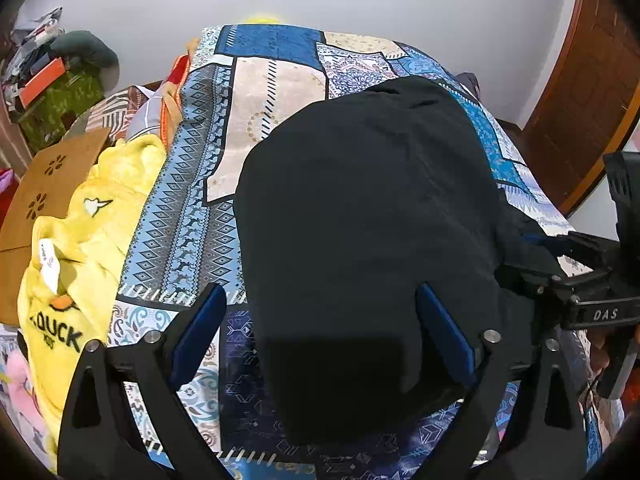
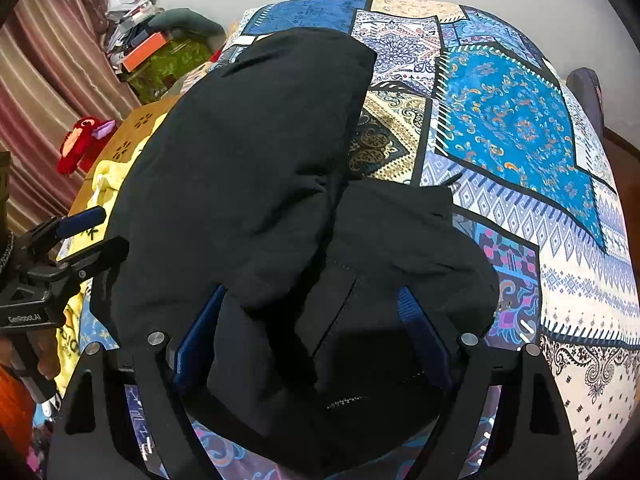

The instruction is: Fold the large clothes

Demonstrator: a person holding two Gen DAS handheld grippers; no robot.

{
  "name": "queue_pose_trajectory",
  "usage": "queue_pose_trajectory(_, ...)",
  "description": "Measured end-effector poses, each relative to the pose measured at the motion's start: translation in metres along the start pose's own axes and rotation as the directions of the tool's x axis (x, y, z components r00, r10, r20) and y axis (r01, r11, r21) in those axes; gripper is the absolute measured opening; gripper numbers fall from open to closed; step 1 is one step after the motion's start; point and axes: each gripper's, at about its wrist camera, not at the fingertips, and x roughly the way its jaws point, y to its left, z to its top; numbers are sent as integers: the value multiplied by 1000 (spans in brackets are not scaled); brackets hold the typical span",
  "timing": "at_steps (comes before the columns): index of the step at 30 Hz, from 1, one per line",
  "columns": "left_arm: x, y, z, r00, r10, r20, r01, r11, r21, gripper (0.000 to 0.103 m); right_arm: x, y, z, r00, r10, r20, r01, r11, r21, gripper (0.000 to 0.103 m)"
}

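Both grippers spread, holding nothing: left gripper (image 1: 320, 332), right gripper (image 2: 308, 328) over black garment (image 1: 360, 208) on bed (image 1: 256, 96) near front edge. Partly folded; loose flap w/ more folds left, prob.

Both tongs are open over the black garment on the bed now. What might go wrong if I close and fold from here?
1. The black garment is bunched in layers under the right tongs; closing there may grab several layers and trap wrinkles.
2. The left tongs straddle the garment's near edge; a deep pinch may also catch the patterned bedspread.
3. The yellow duck garment lies close beside it and could get dragged along in a sweep.
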Motion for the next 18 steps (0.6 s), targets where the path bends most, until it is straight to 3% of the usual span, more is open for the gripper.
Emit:
queue_pose_trajectory(8, 8, 0, -3, 1000, -25, -2, 25, 997, -71, 101, 1, 2, -1, 1000, -6, -1, 6, 1000, 22, 83)
queue_pose_trajectory(14, -11, -4, 0, 999, 39, 28, -38, 999, -1, 100, -15, 0, 8, 1000, 10, -13, -9, 998, 66, 83)
queue_pose_trajectory(18, -31, 12, 2, 995, 71, 65, -71, 997, 5, 100, -41, 0, 12, 1000, -1, 27, 0, 999, 46, 83)
